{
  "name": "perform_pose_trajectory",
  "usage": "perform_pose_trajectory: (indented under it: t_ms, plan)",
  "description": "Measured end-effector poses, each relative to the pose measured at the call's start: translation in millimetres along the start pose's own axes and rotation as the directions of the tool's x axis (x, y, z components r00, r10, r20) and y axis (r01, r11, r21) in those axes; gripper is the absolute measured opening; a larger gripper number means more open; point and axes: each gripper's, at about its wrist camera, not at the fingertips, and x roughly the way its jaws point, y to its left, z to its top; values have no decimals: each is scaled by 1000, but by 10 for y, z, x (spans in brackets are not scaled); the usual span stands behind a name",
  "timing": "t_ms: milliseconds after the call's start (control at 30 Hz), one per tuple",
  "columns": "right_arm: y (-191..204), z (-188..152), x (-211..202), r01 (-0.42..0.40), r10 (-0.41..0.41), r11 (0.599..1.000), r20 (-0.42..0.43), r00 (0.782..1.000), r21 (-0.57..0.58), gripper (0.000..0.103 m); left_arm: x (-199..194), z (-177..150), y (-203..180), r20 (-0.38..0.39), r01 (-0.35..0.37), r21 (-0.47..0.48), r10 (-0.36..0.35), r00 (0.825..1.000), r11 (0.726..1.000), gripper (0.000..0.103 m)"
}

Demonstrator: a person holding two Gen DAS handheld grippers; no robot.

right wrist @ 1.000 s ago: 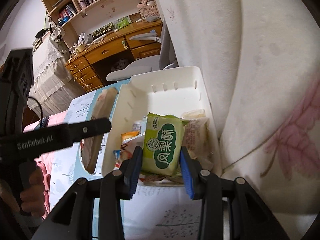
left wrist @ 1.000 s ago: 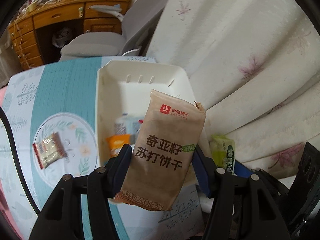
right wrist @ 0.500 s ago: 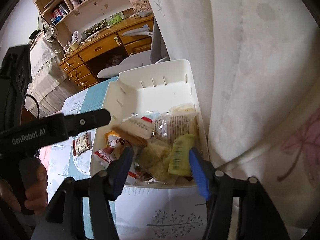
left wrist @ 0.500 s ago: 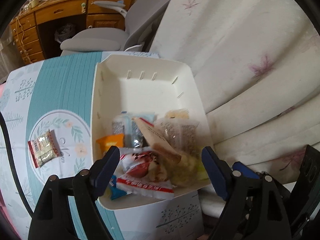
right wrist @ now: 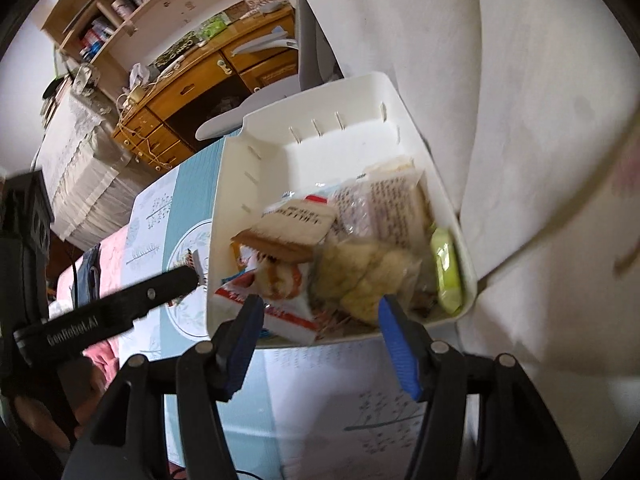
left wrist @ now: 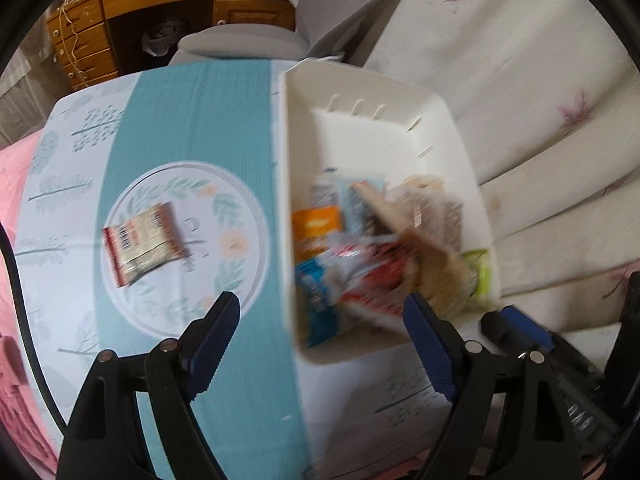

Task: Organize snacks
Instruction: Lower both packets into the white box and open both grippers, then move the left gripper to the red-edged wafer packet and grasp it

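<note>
- On the counter (left wrist: 224, 128), well to the left of the white bin (left wrist: 404, 92), I see one loose snack packet (left wrist: 142, 242) lying flat on the round leaf print of the cloth; judging by the task, it is the one piece not yet put away.
- I judge that packet light, thin and crinkly, with a slick film skin. It should bend rather than break, though whatever is inside may crush, so I would pinch it across its short width near the middle and squeeze gently.
- My left gripper (left wrist: 322, 326) hangs above the counter at the bin's left wall. Its fingers have just been opening and now stand spread wide with nothing between the pads; the counter and the bin edge show through the gap. This view is smeared by motion, so small detail is lost.
- Inside the bin, the snacks are piled toward its near end: an orange packet (left wrist: 316, 224), a tan cracker packet (right wrist: 298, 226) lying slanted on top, a red-and-white packet (right wrist: 266, 308), and a green packet (right wrist: 448, 276) standing on edge against the bin's right wall. The far end of the bin is bare.
- My right gripper (right wrist: 320, 326) hovers over the bin's near rim. Its fingers have just been opening too and are released, gripping nothing; the pile lies beyond them.
</note>
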Motion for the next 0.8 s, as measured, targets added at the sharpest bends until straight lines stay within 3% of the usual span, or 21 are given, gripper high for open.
perform_pose_trajectory:
  t_ms: [167,533,800]
  plan:
    - [120,-137,54,-8,9,997,-4,1000,83,69,-50,-147,325,-22,-27,14,27,999,1000,83]
    - [395,-472,147,15,-21,970,23,1000,243,69,-14,-230,967,-83,-116,126,127,988,985,83]
    - [494,-725,183,52,-79,935,63,995,351,69,139,-113,1308,-90,-120,245,146,985,962,83]
